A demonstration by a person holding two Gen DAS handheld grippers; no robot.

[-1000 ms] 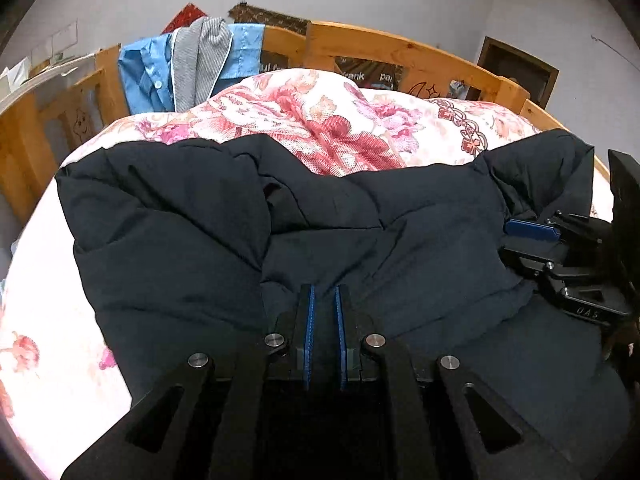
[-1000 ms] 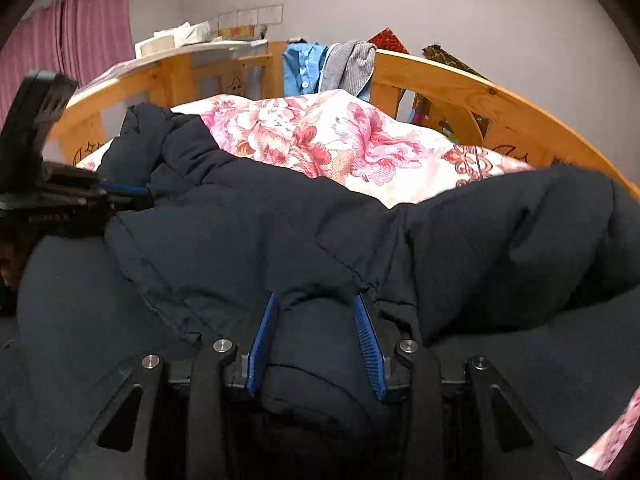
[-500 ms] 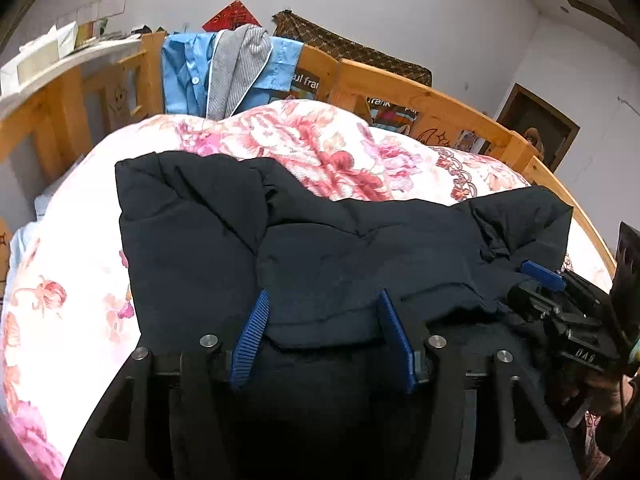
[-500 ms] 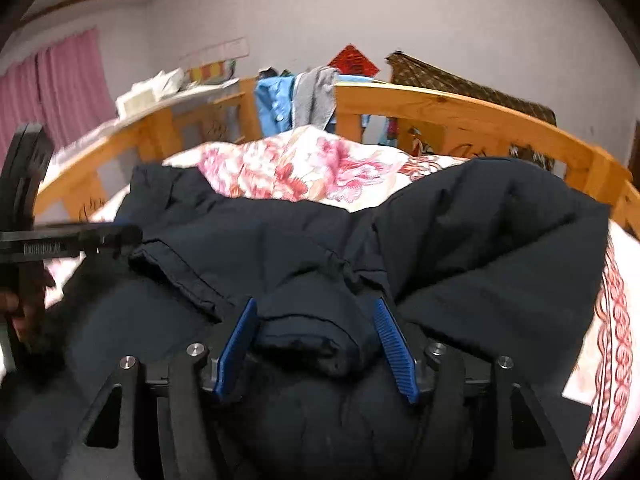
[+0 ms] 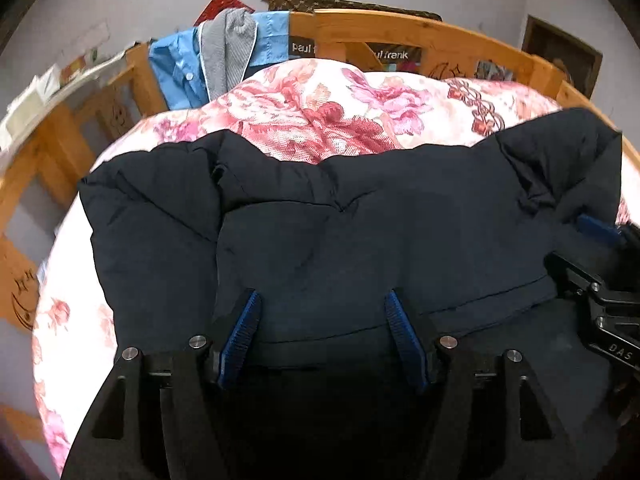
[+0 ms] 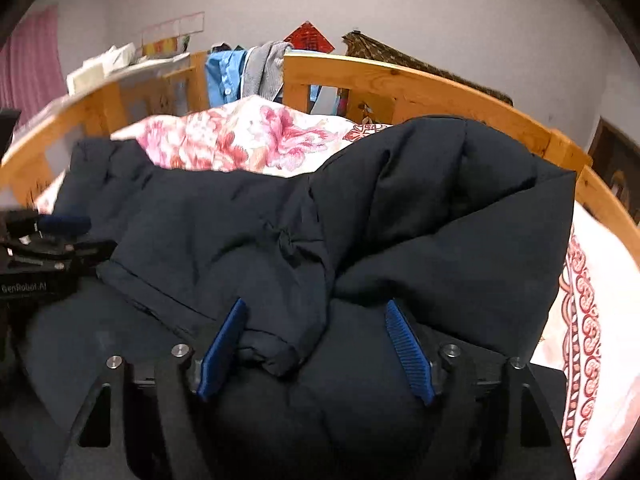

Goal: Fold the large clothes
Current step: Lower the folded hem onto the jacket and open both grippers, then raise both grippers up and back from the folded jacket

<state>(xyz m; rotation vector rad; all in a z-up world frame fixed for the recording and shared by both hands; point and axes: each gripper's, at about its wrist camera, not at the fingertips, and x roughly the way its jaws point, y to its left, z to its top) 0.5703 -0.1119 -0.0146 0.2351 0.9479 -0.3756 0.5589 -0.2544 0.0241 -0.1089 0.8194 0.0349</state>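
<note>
Your dark navy padded jacket point(image 5: 360, 220) lies folded over itself on the floral quilt point(image 5: 320, 112) of the wooden bed point(image 5: 400, 32). Your left claw point(image 5: 322, 330) and right claw point(image 6: 316, 348) both gape wide over its hem, holding nothing.

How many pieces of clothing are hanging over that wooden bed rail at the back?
2 that I can tell: a blue shirt draped over the rail, and a grey striped garment lying on top of it. More may be hidden underneath.

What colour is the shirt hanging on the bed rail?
Bright blue shirt, with a grey garment draped over it; clearest in the left wrist view.
</note>
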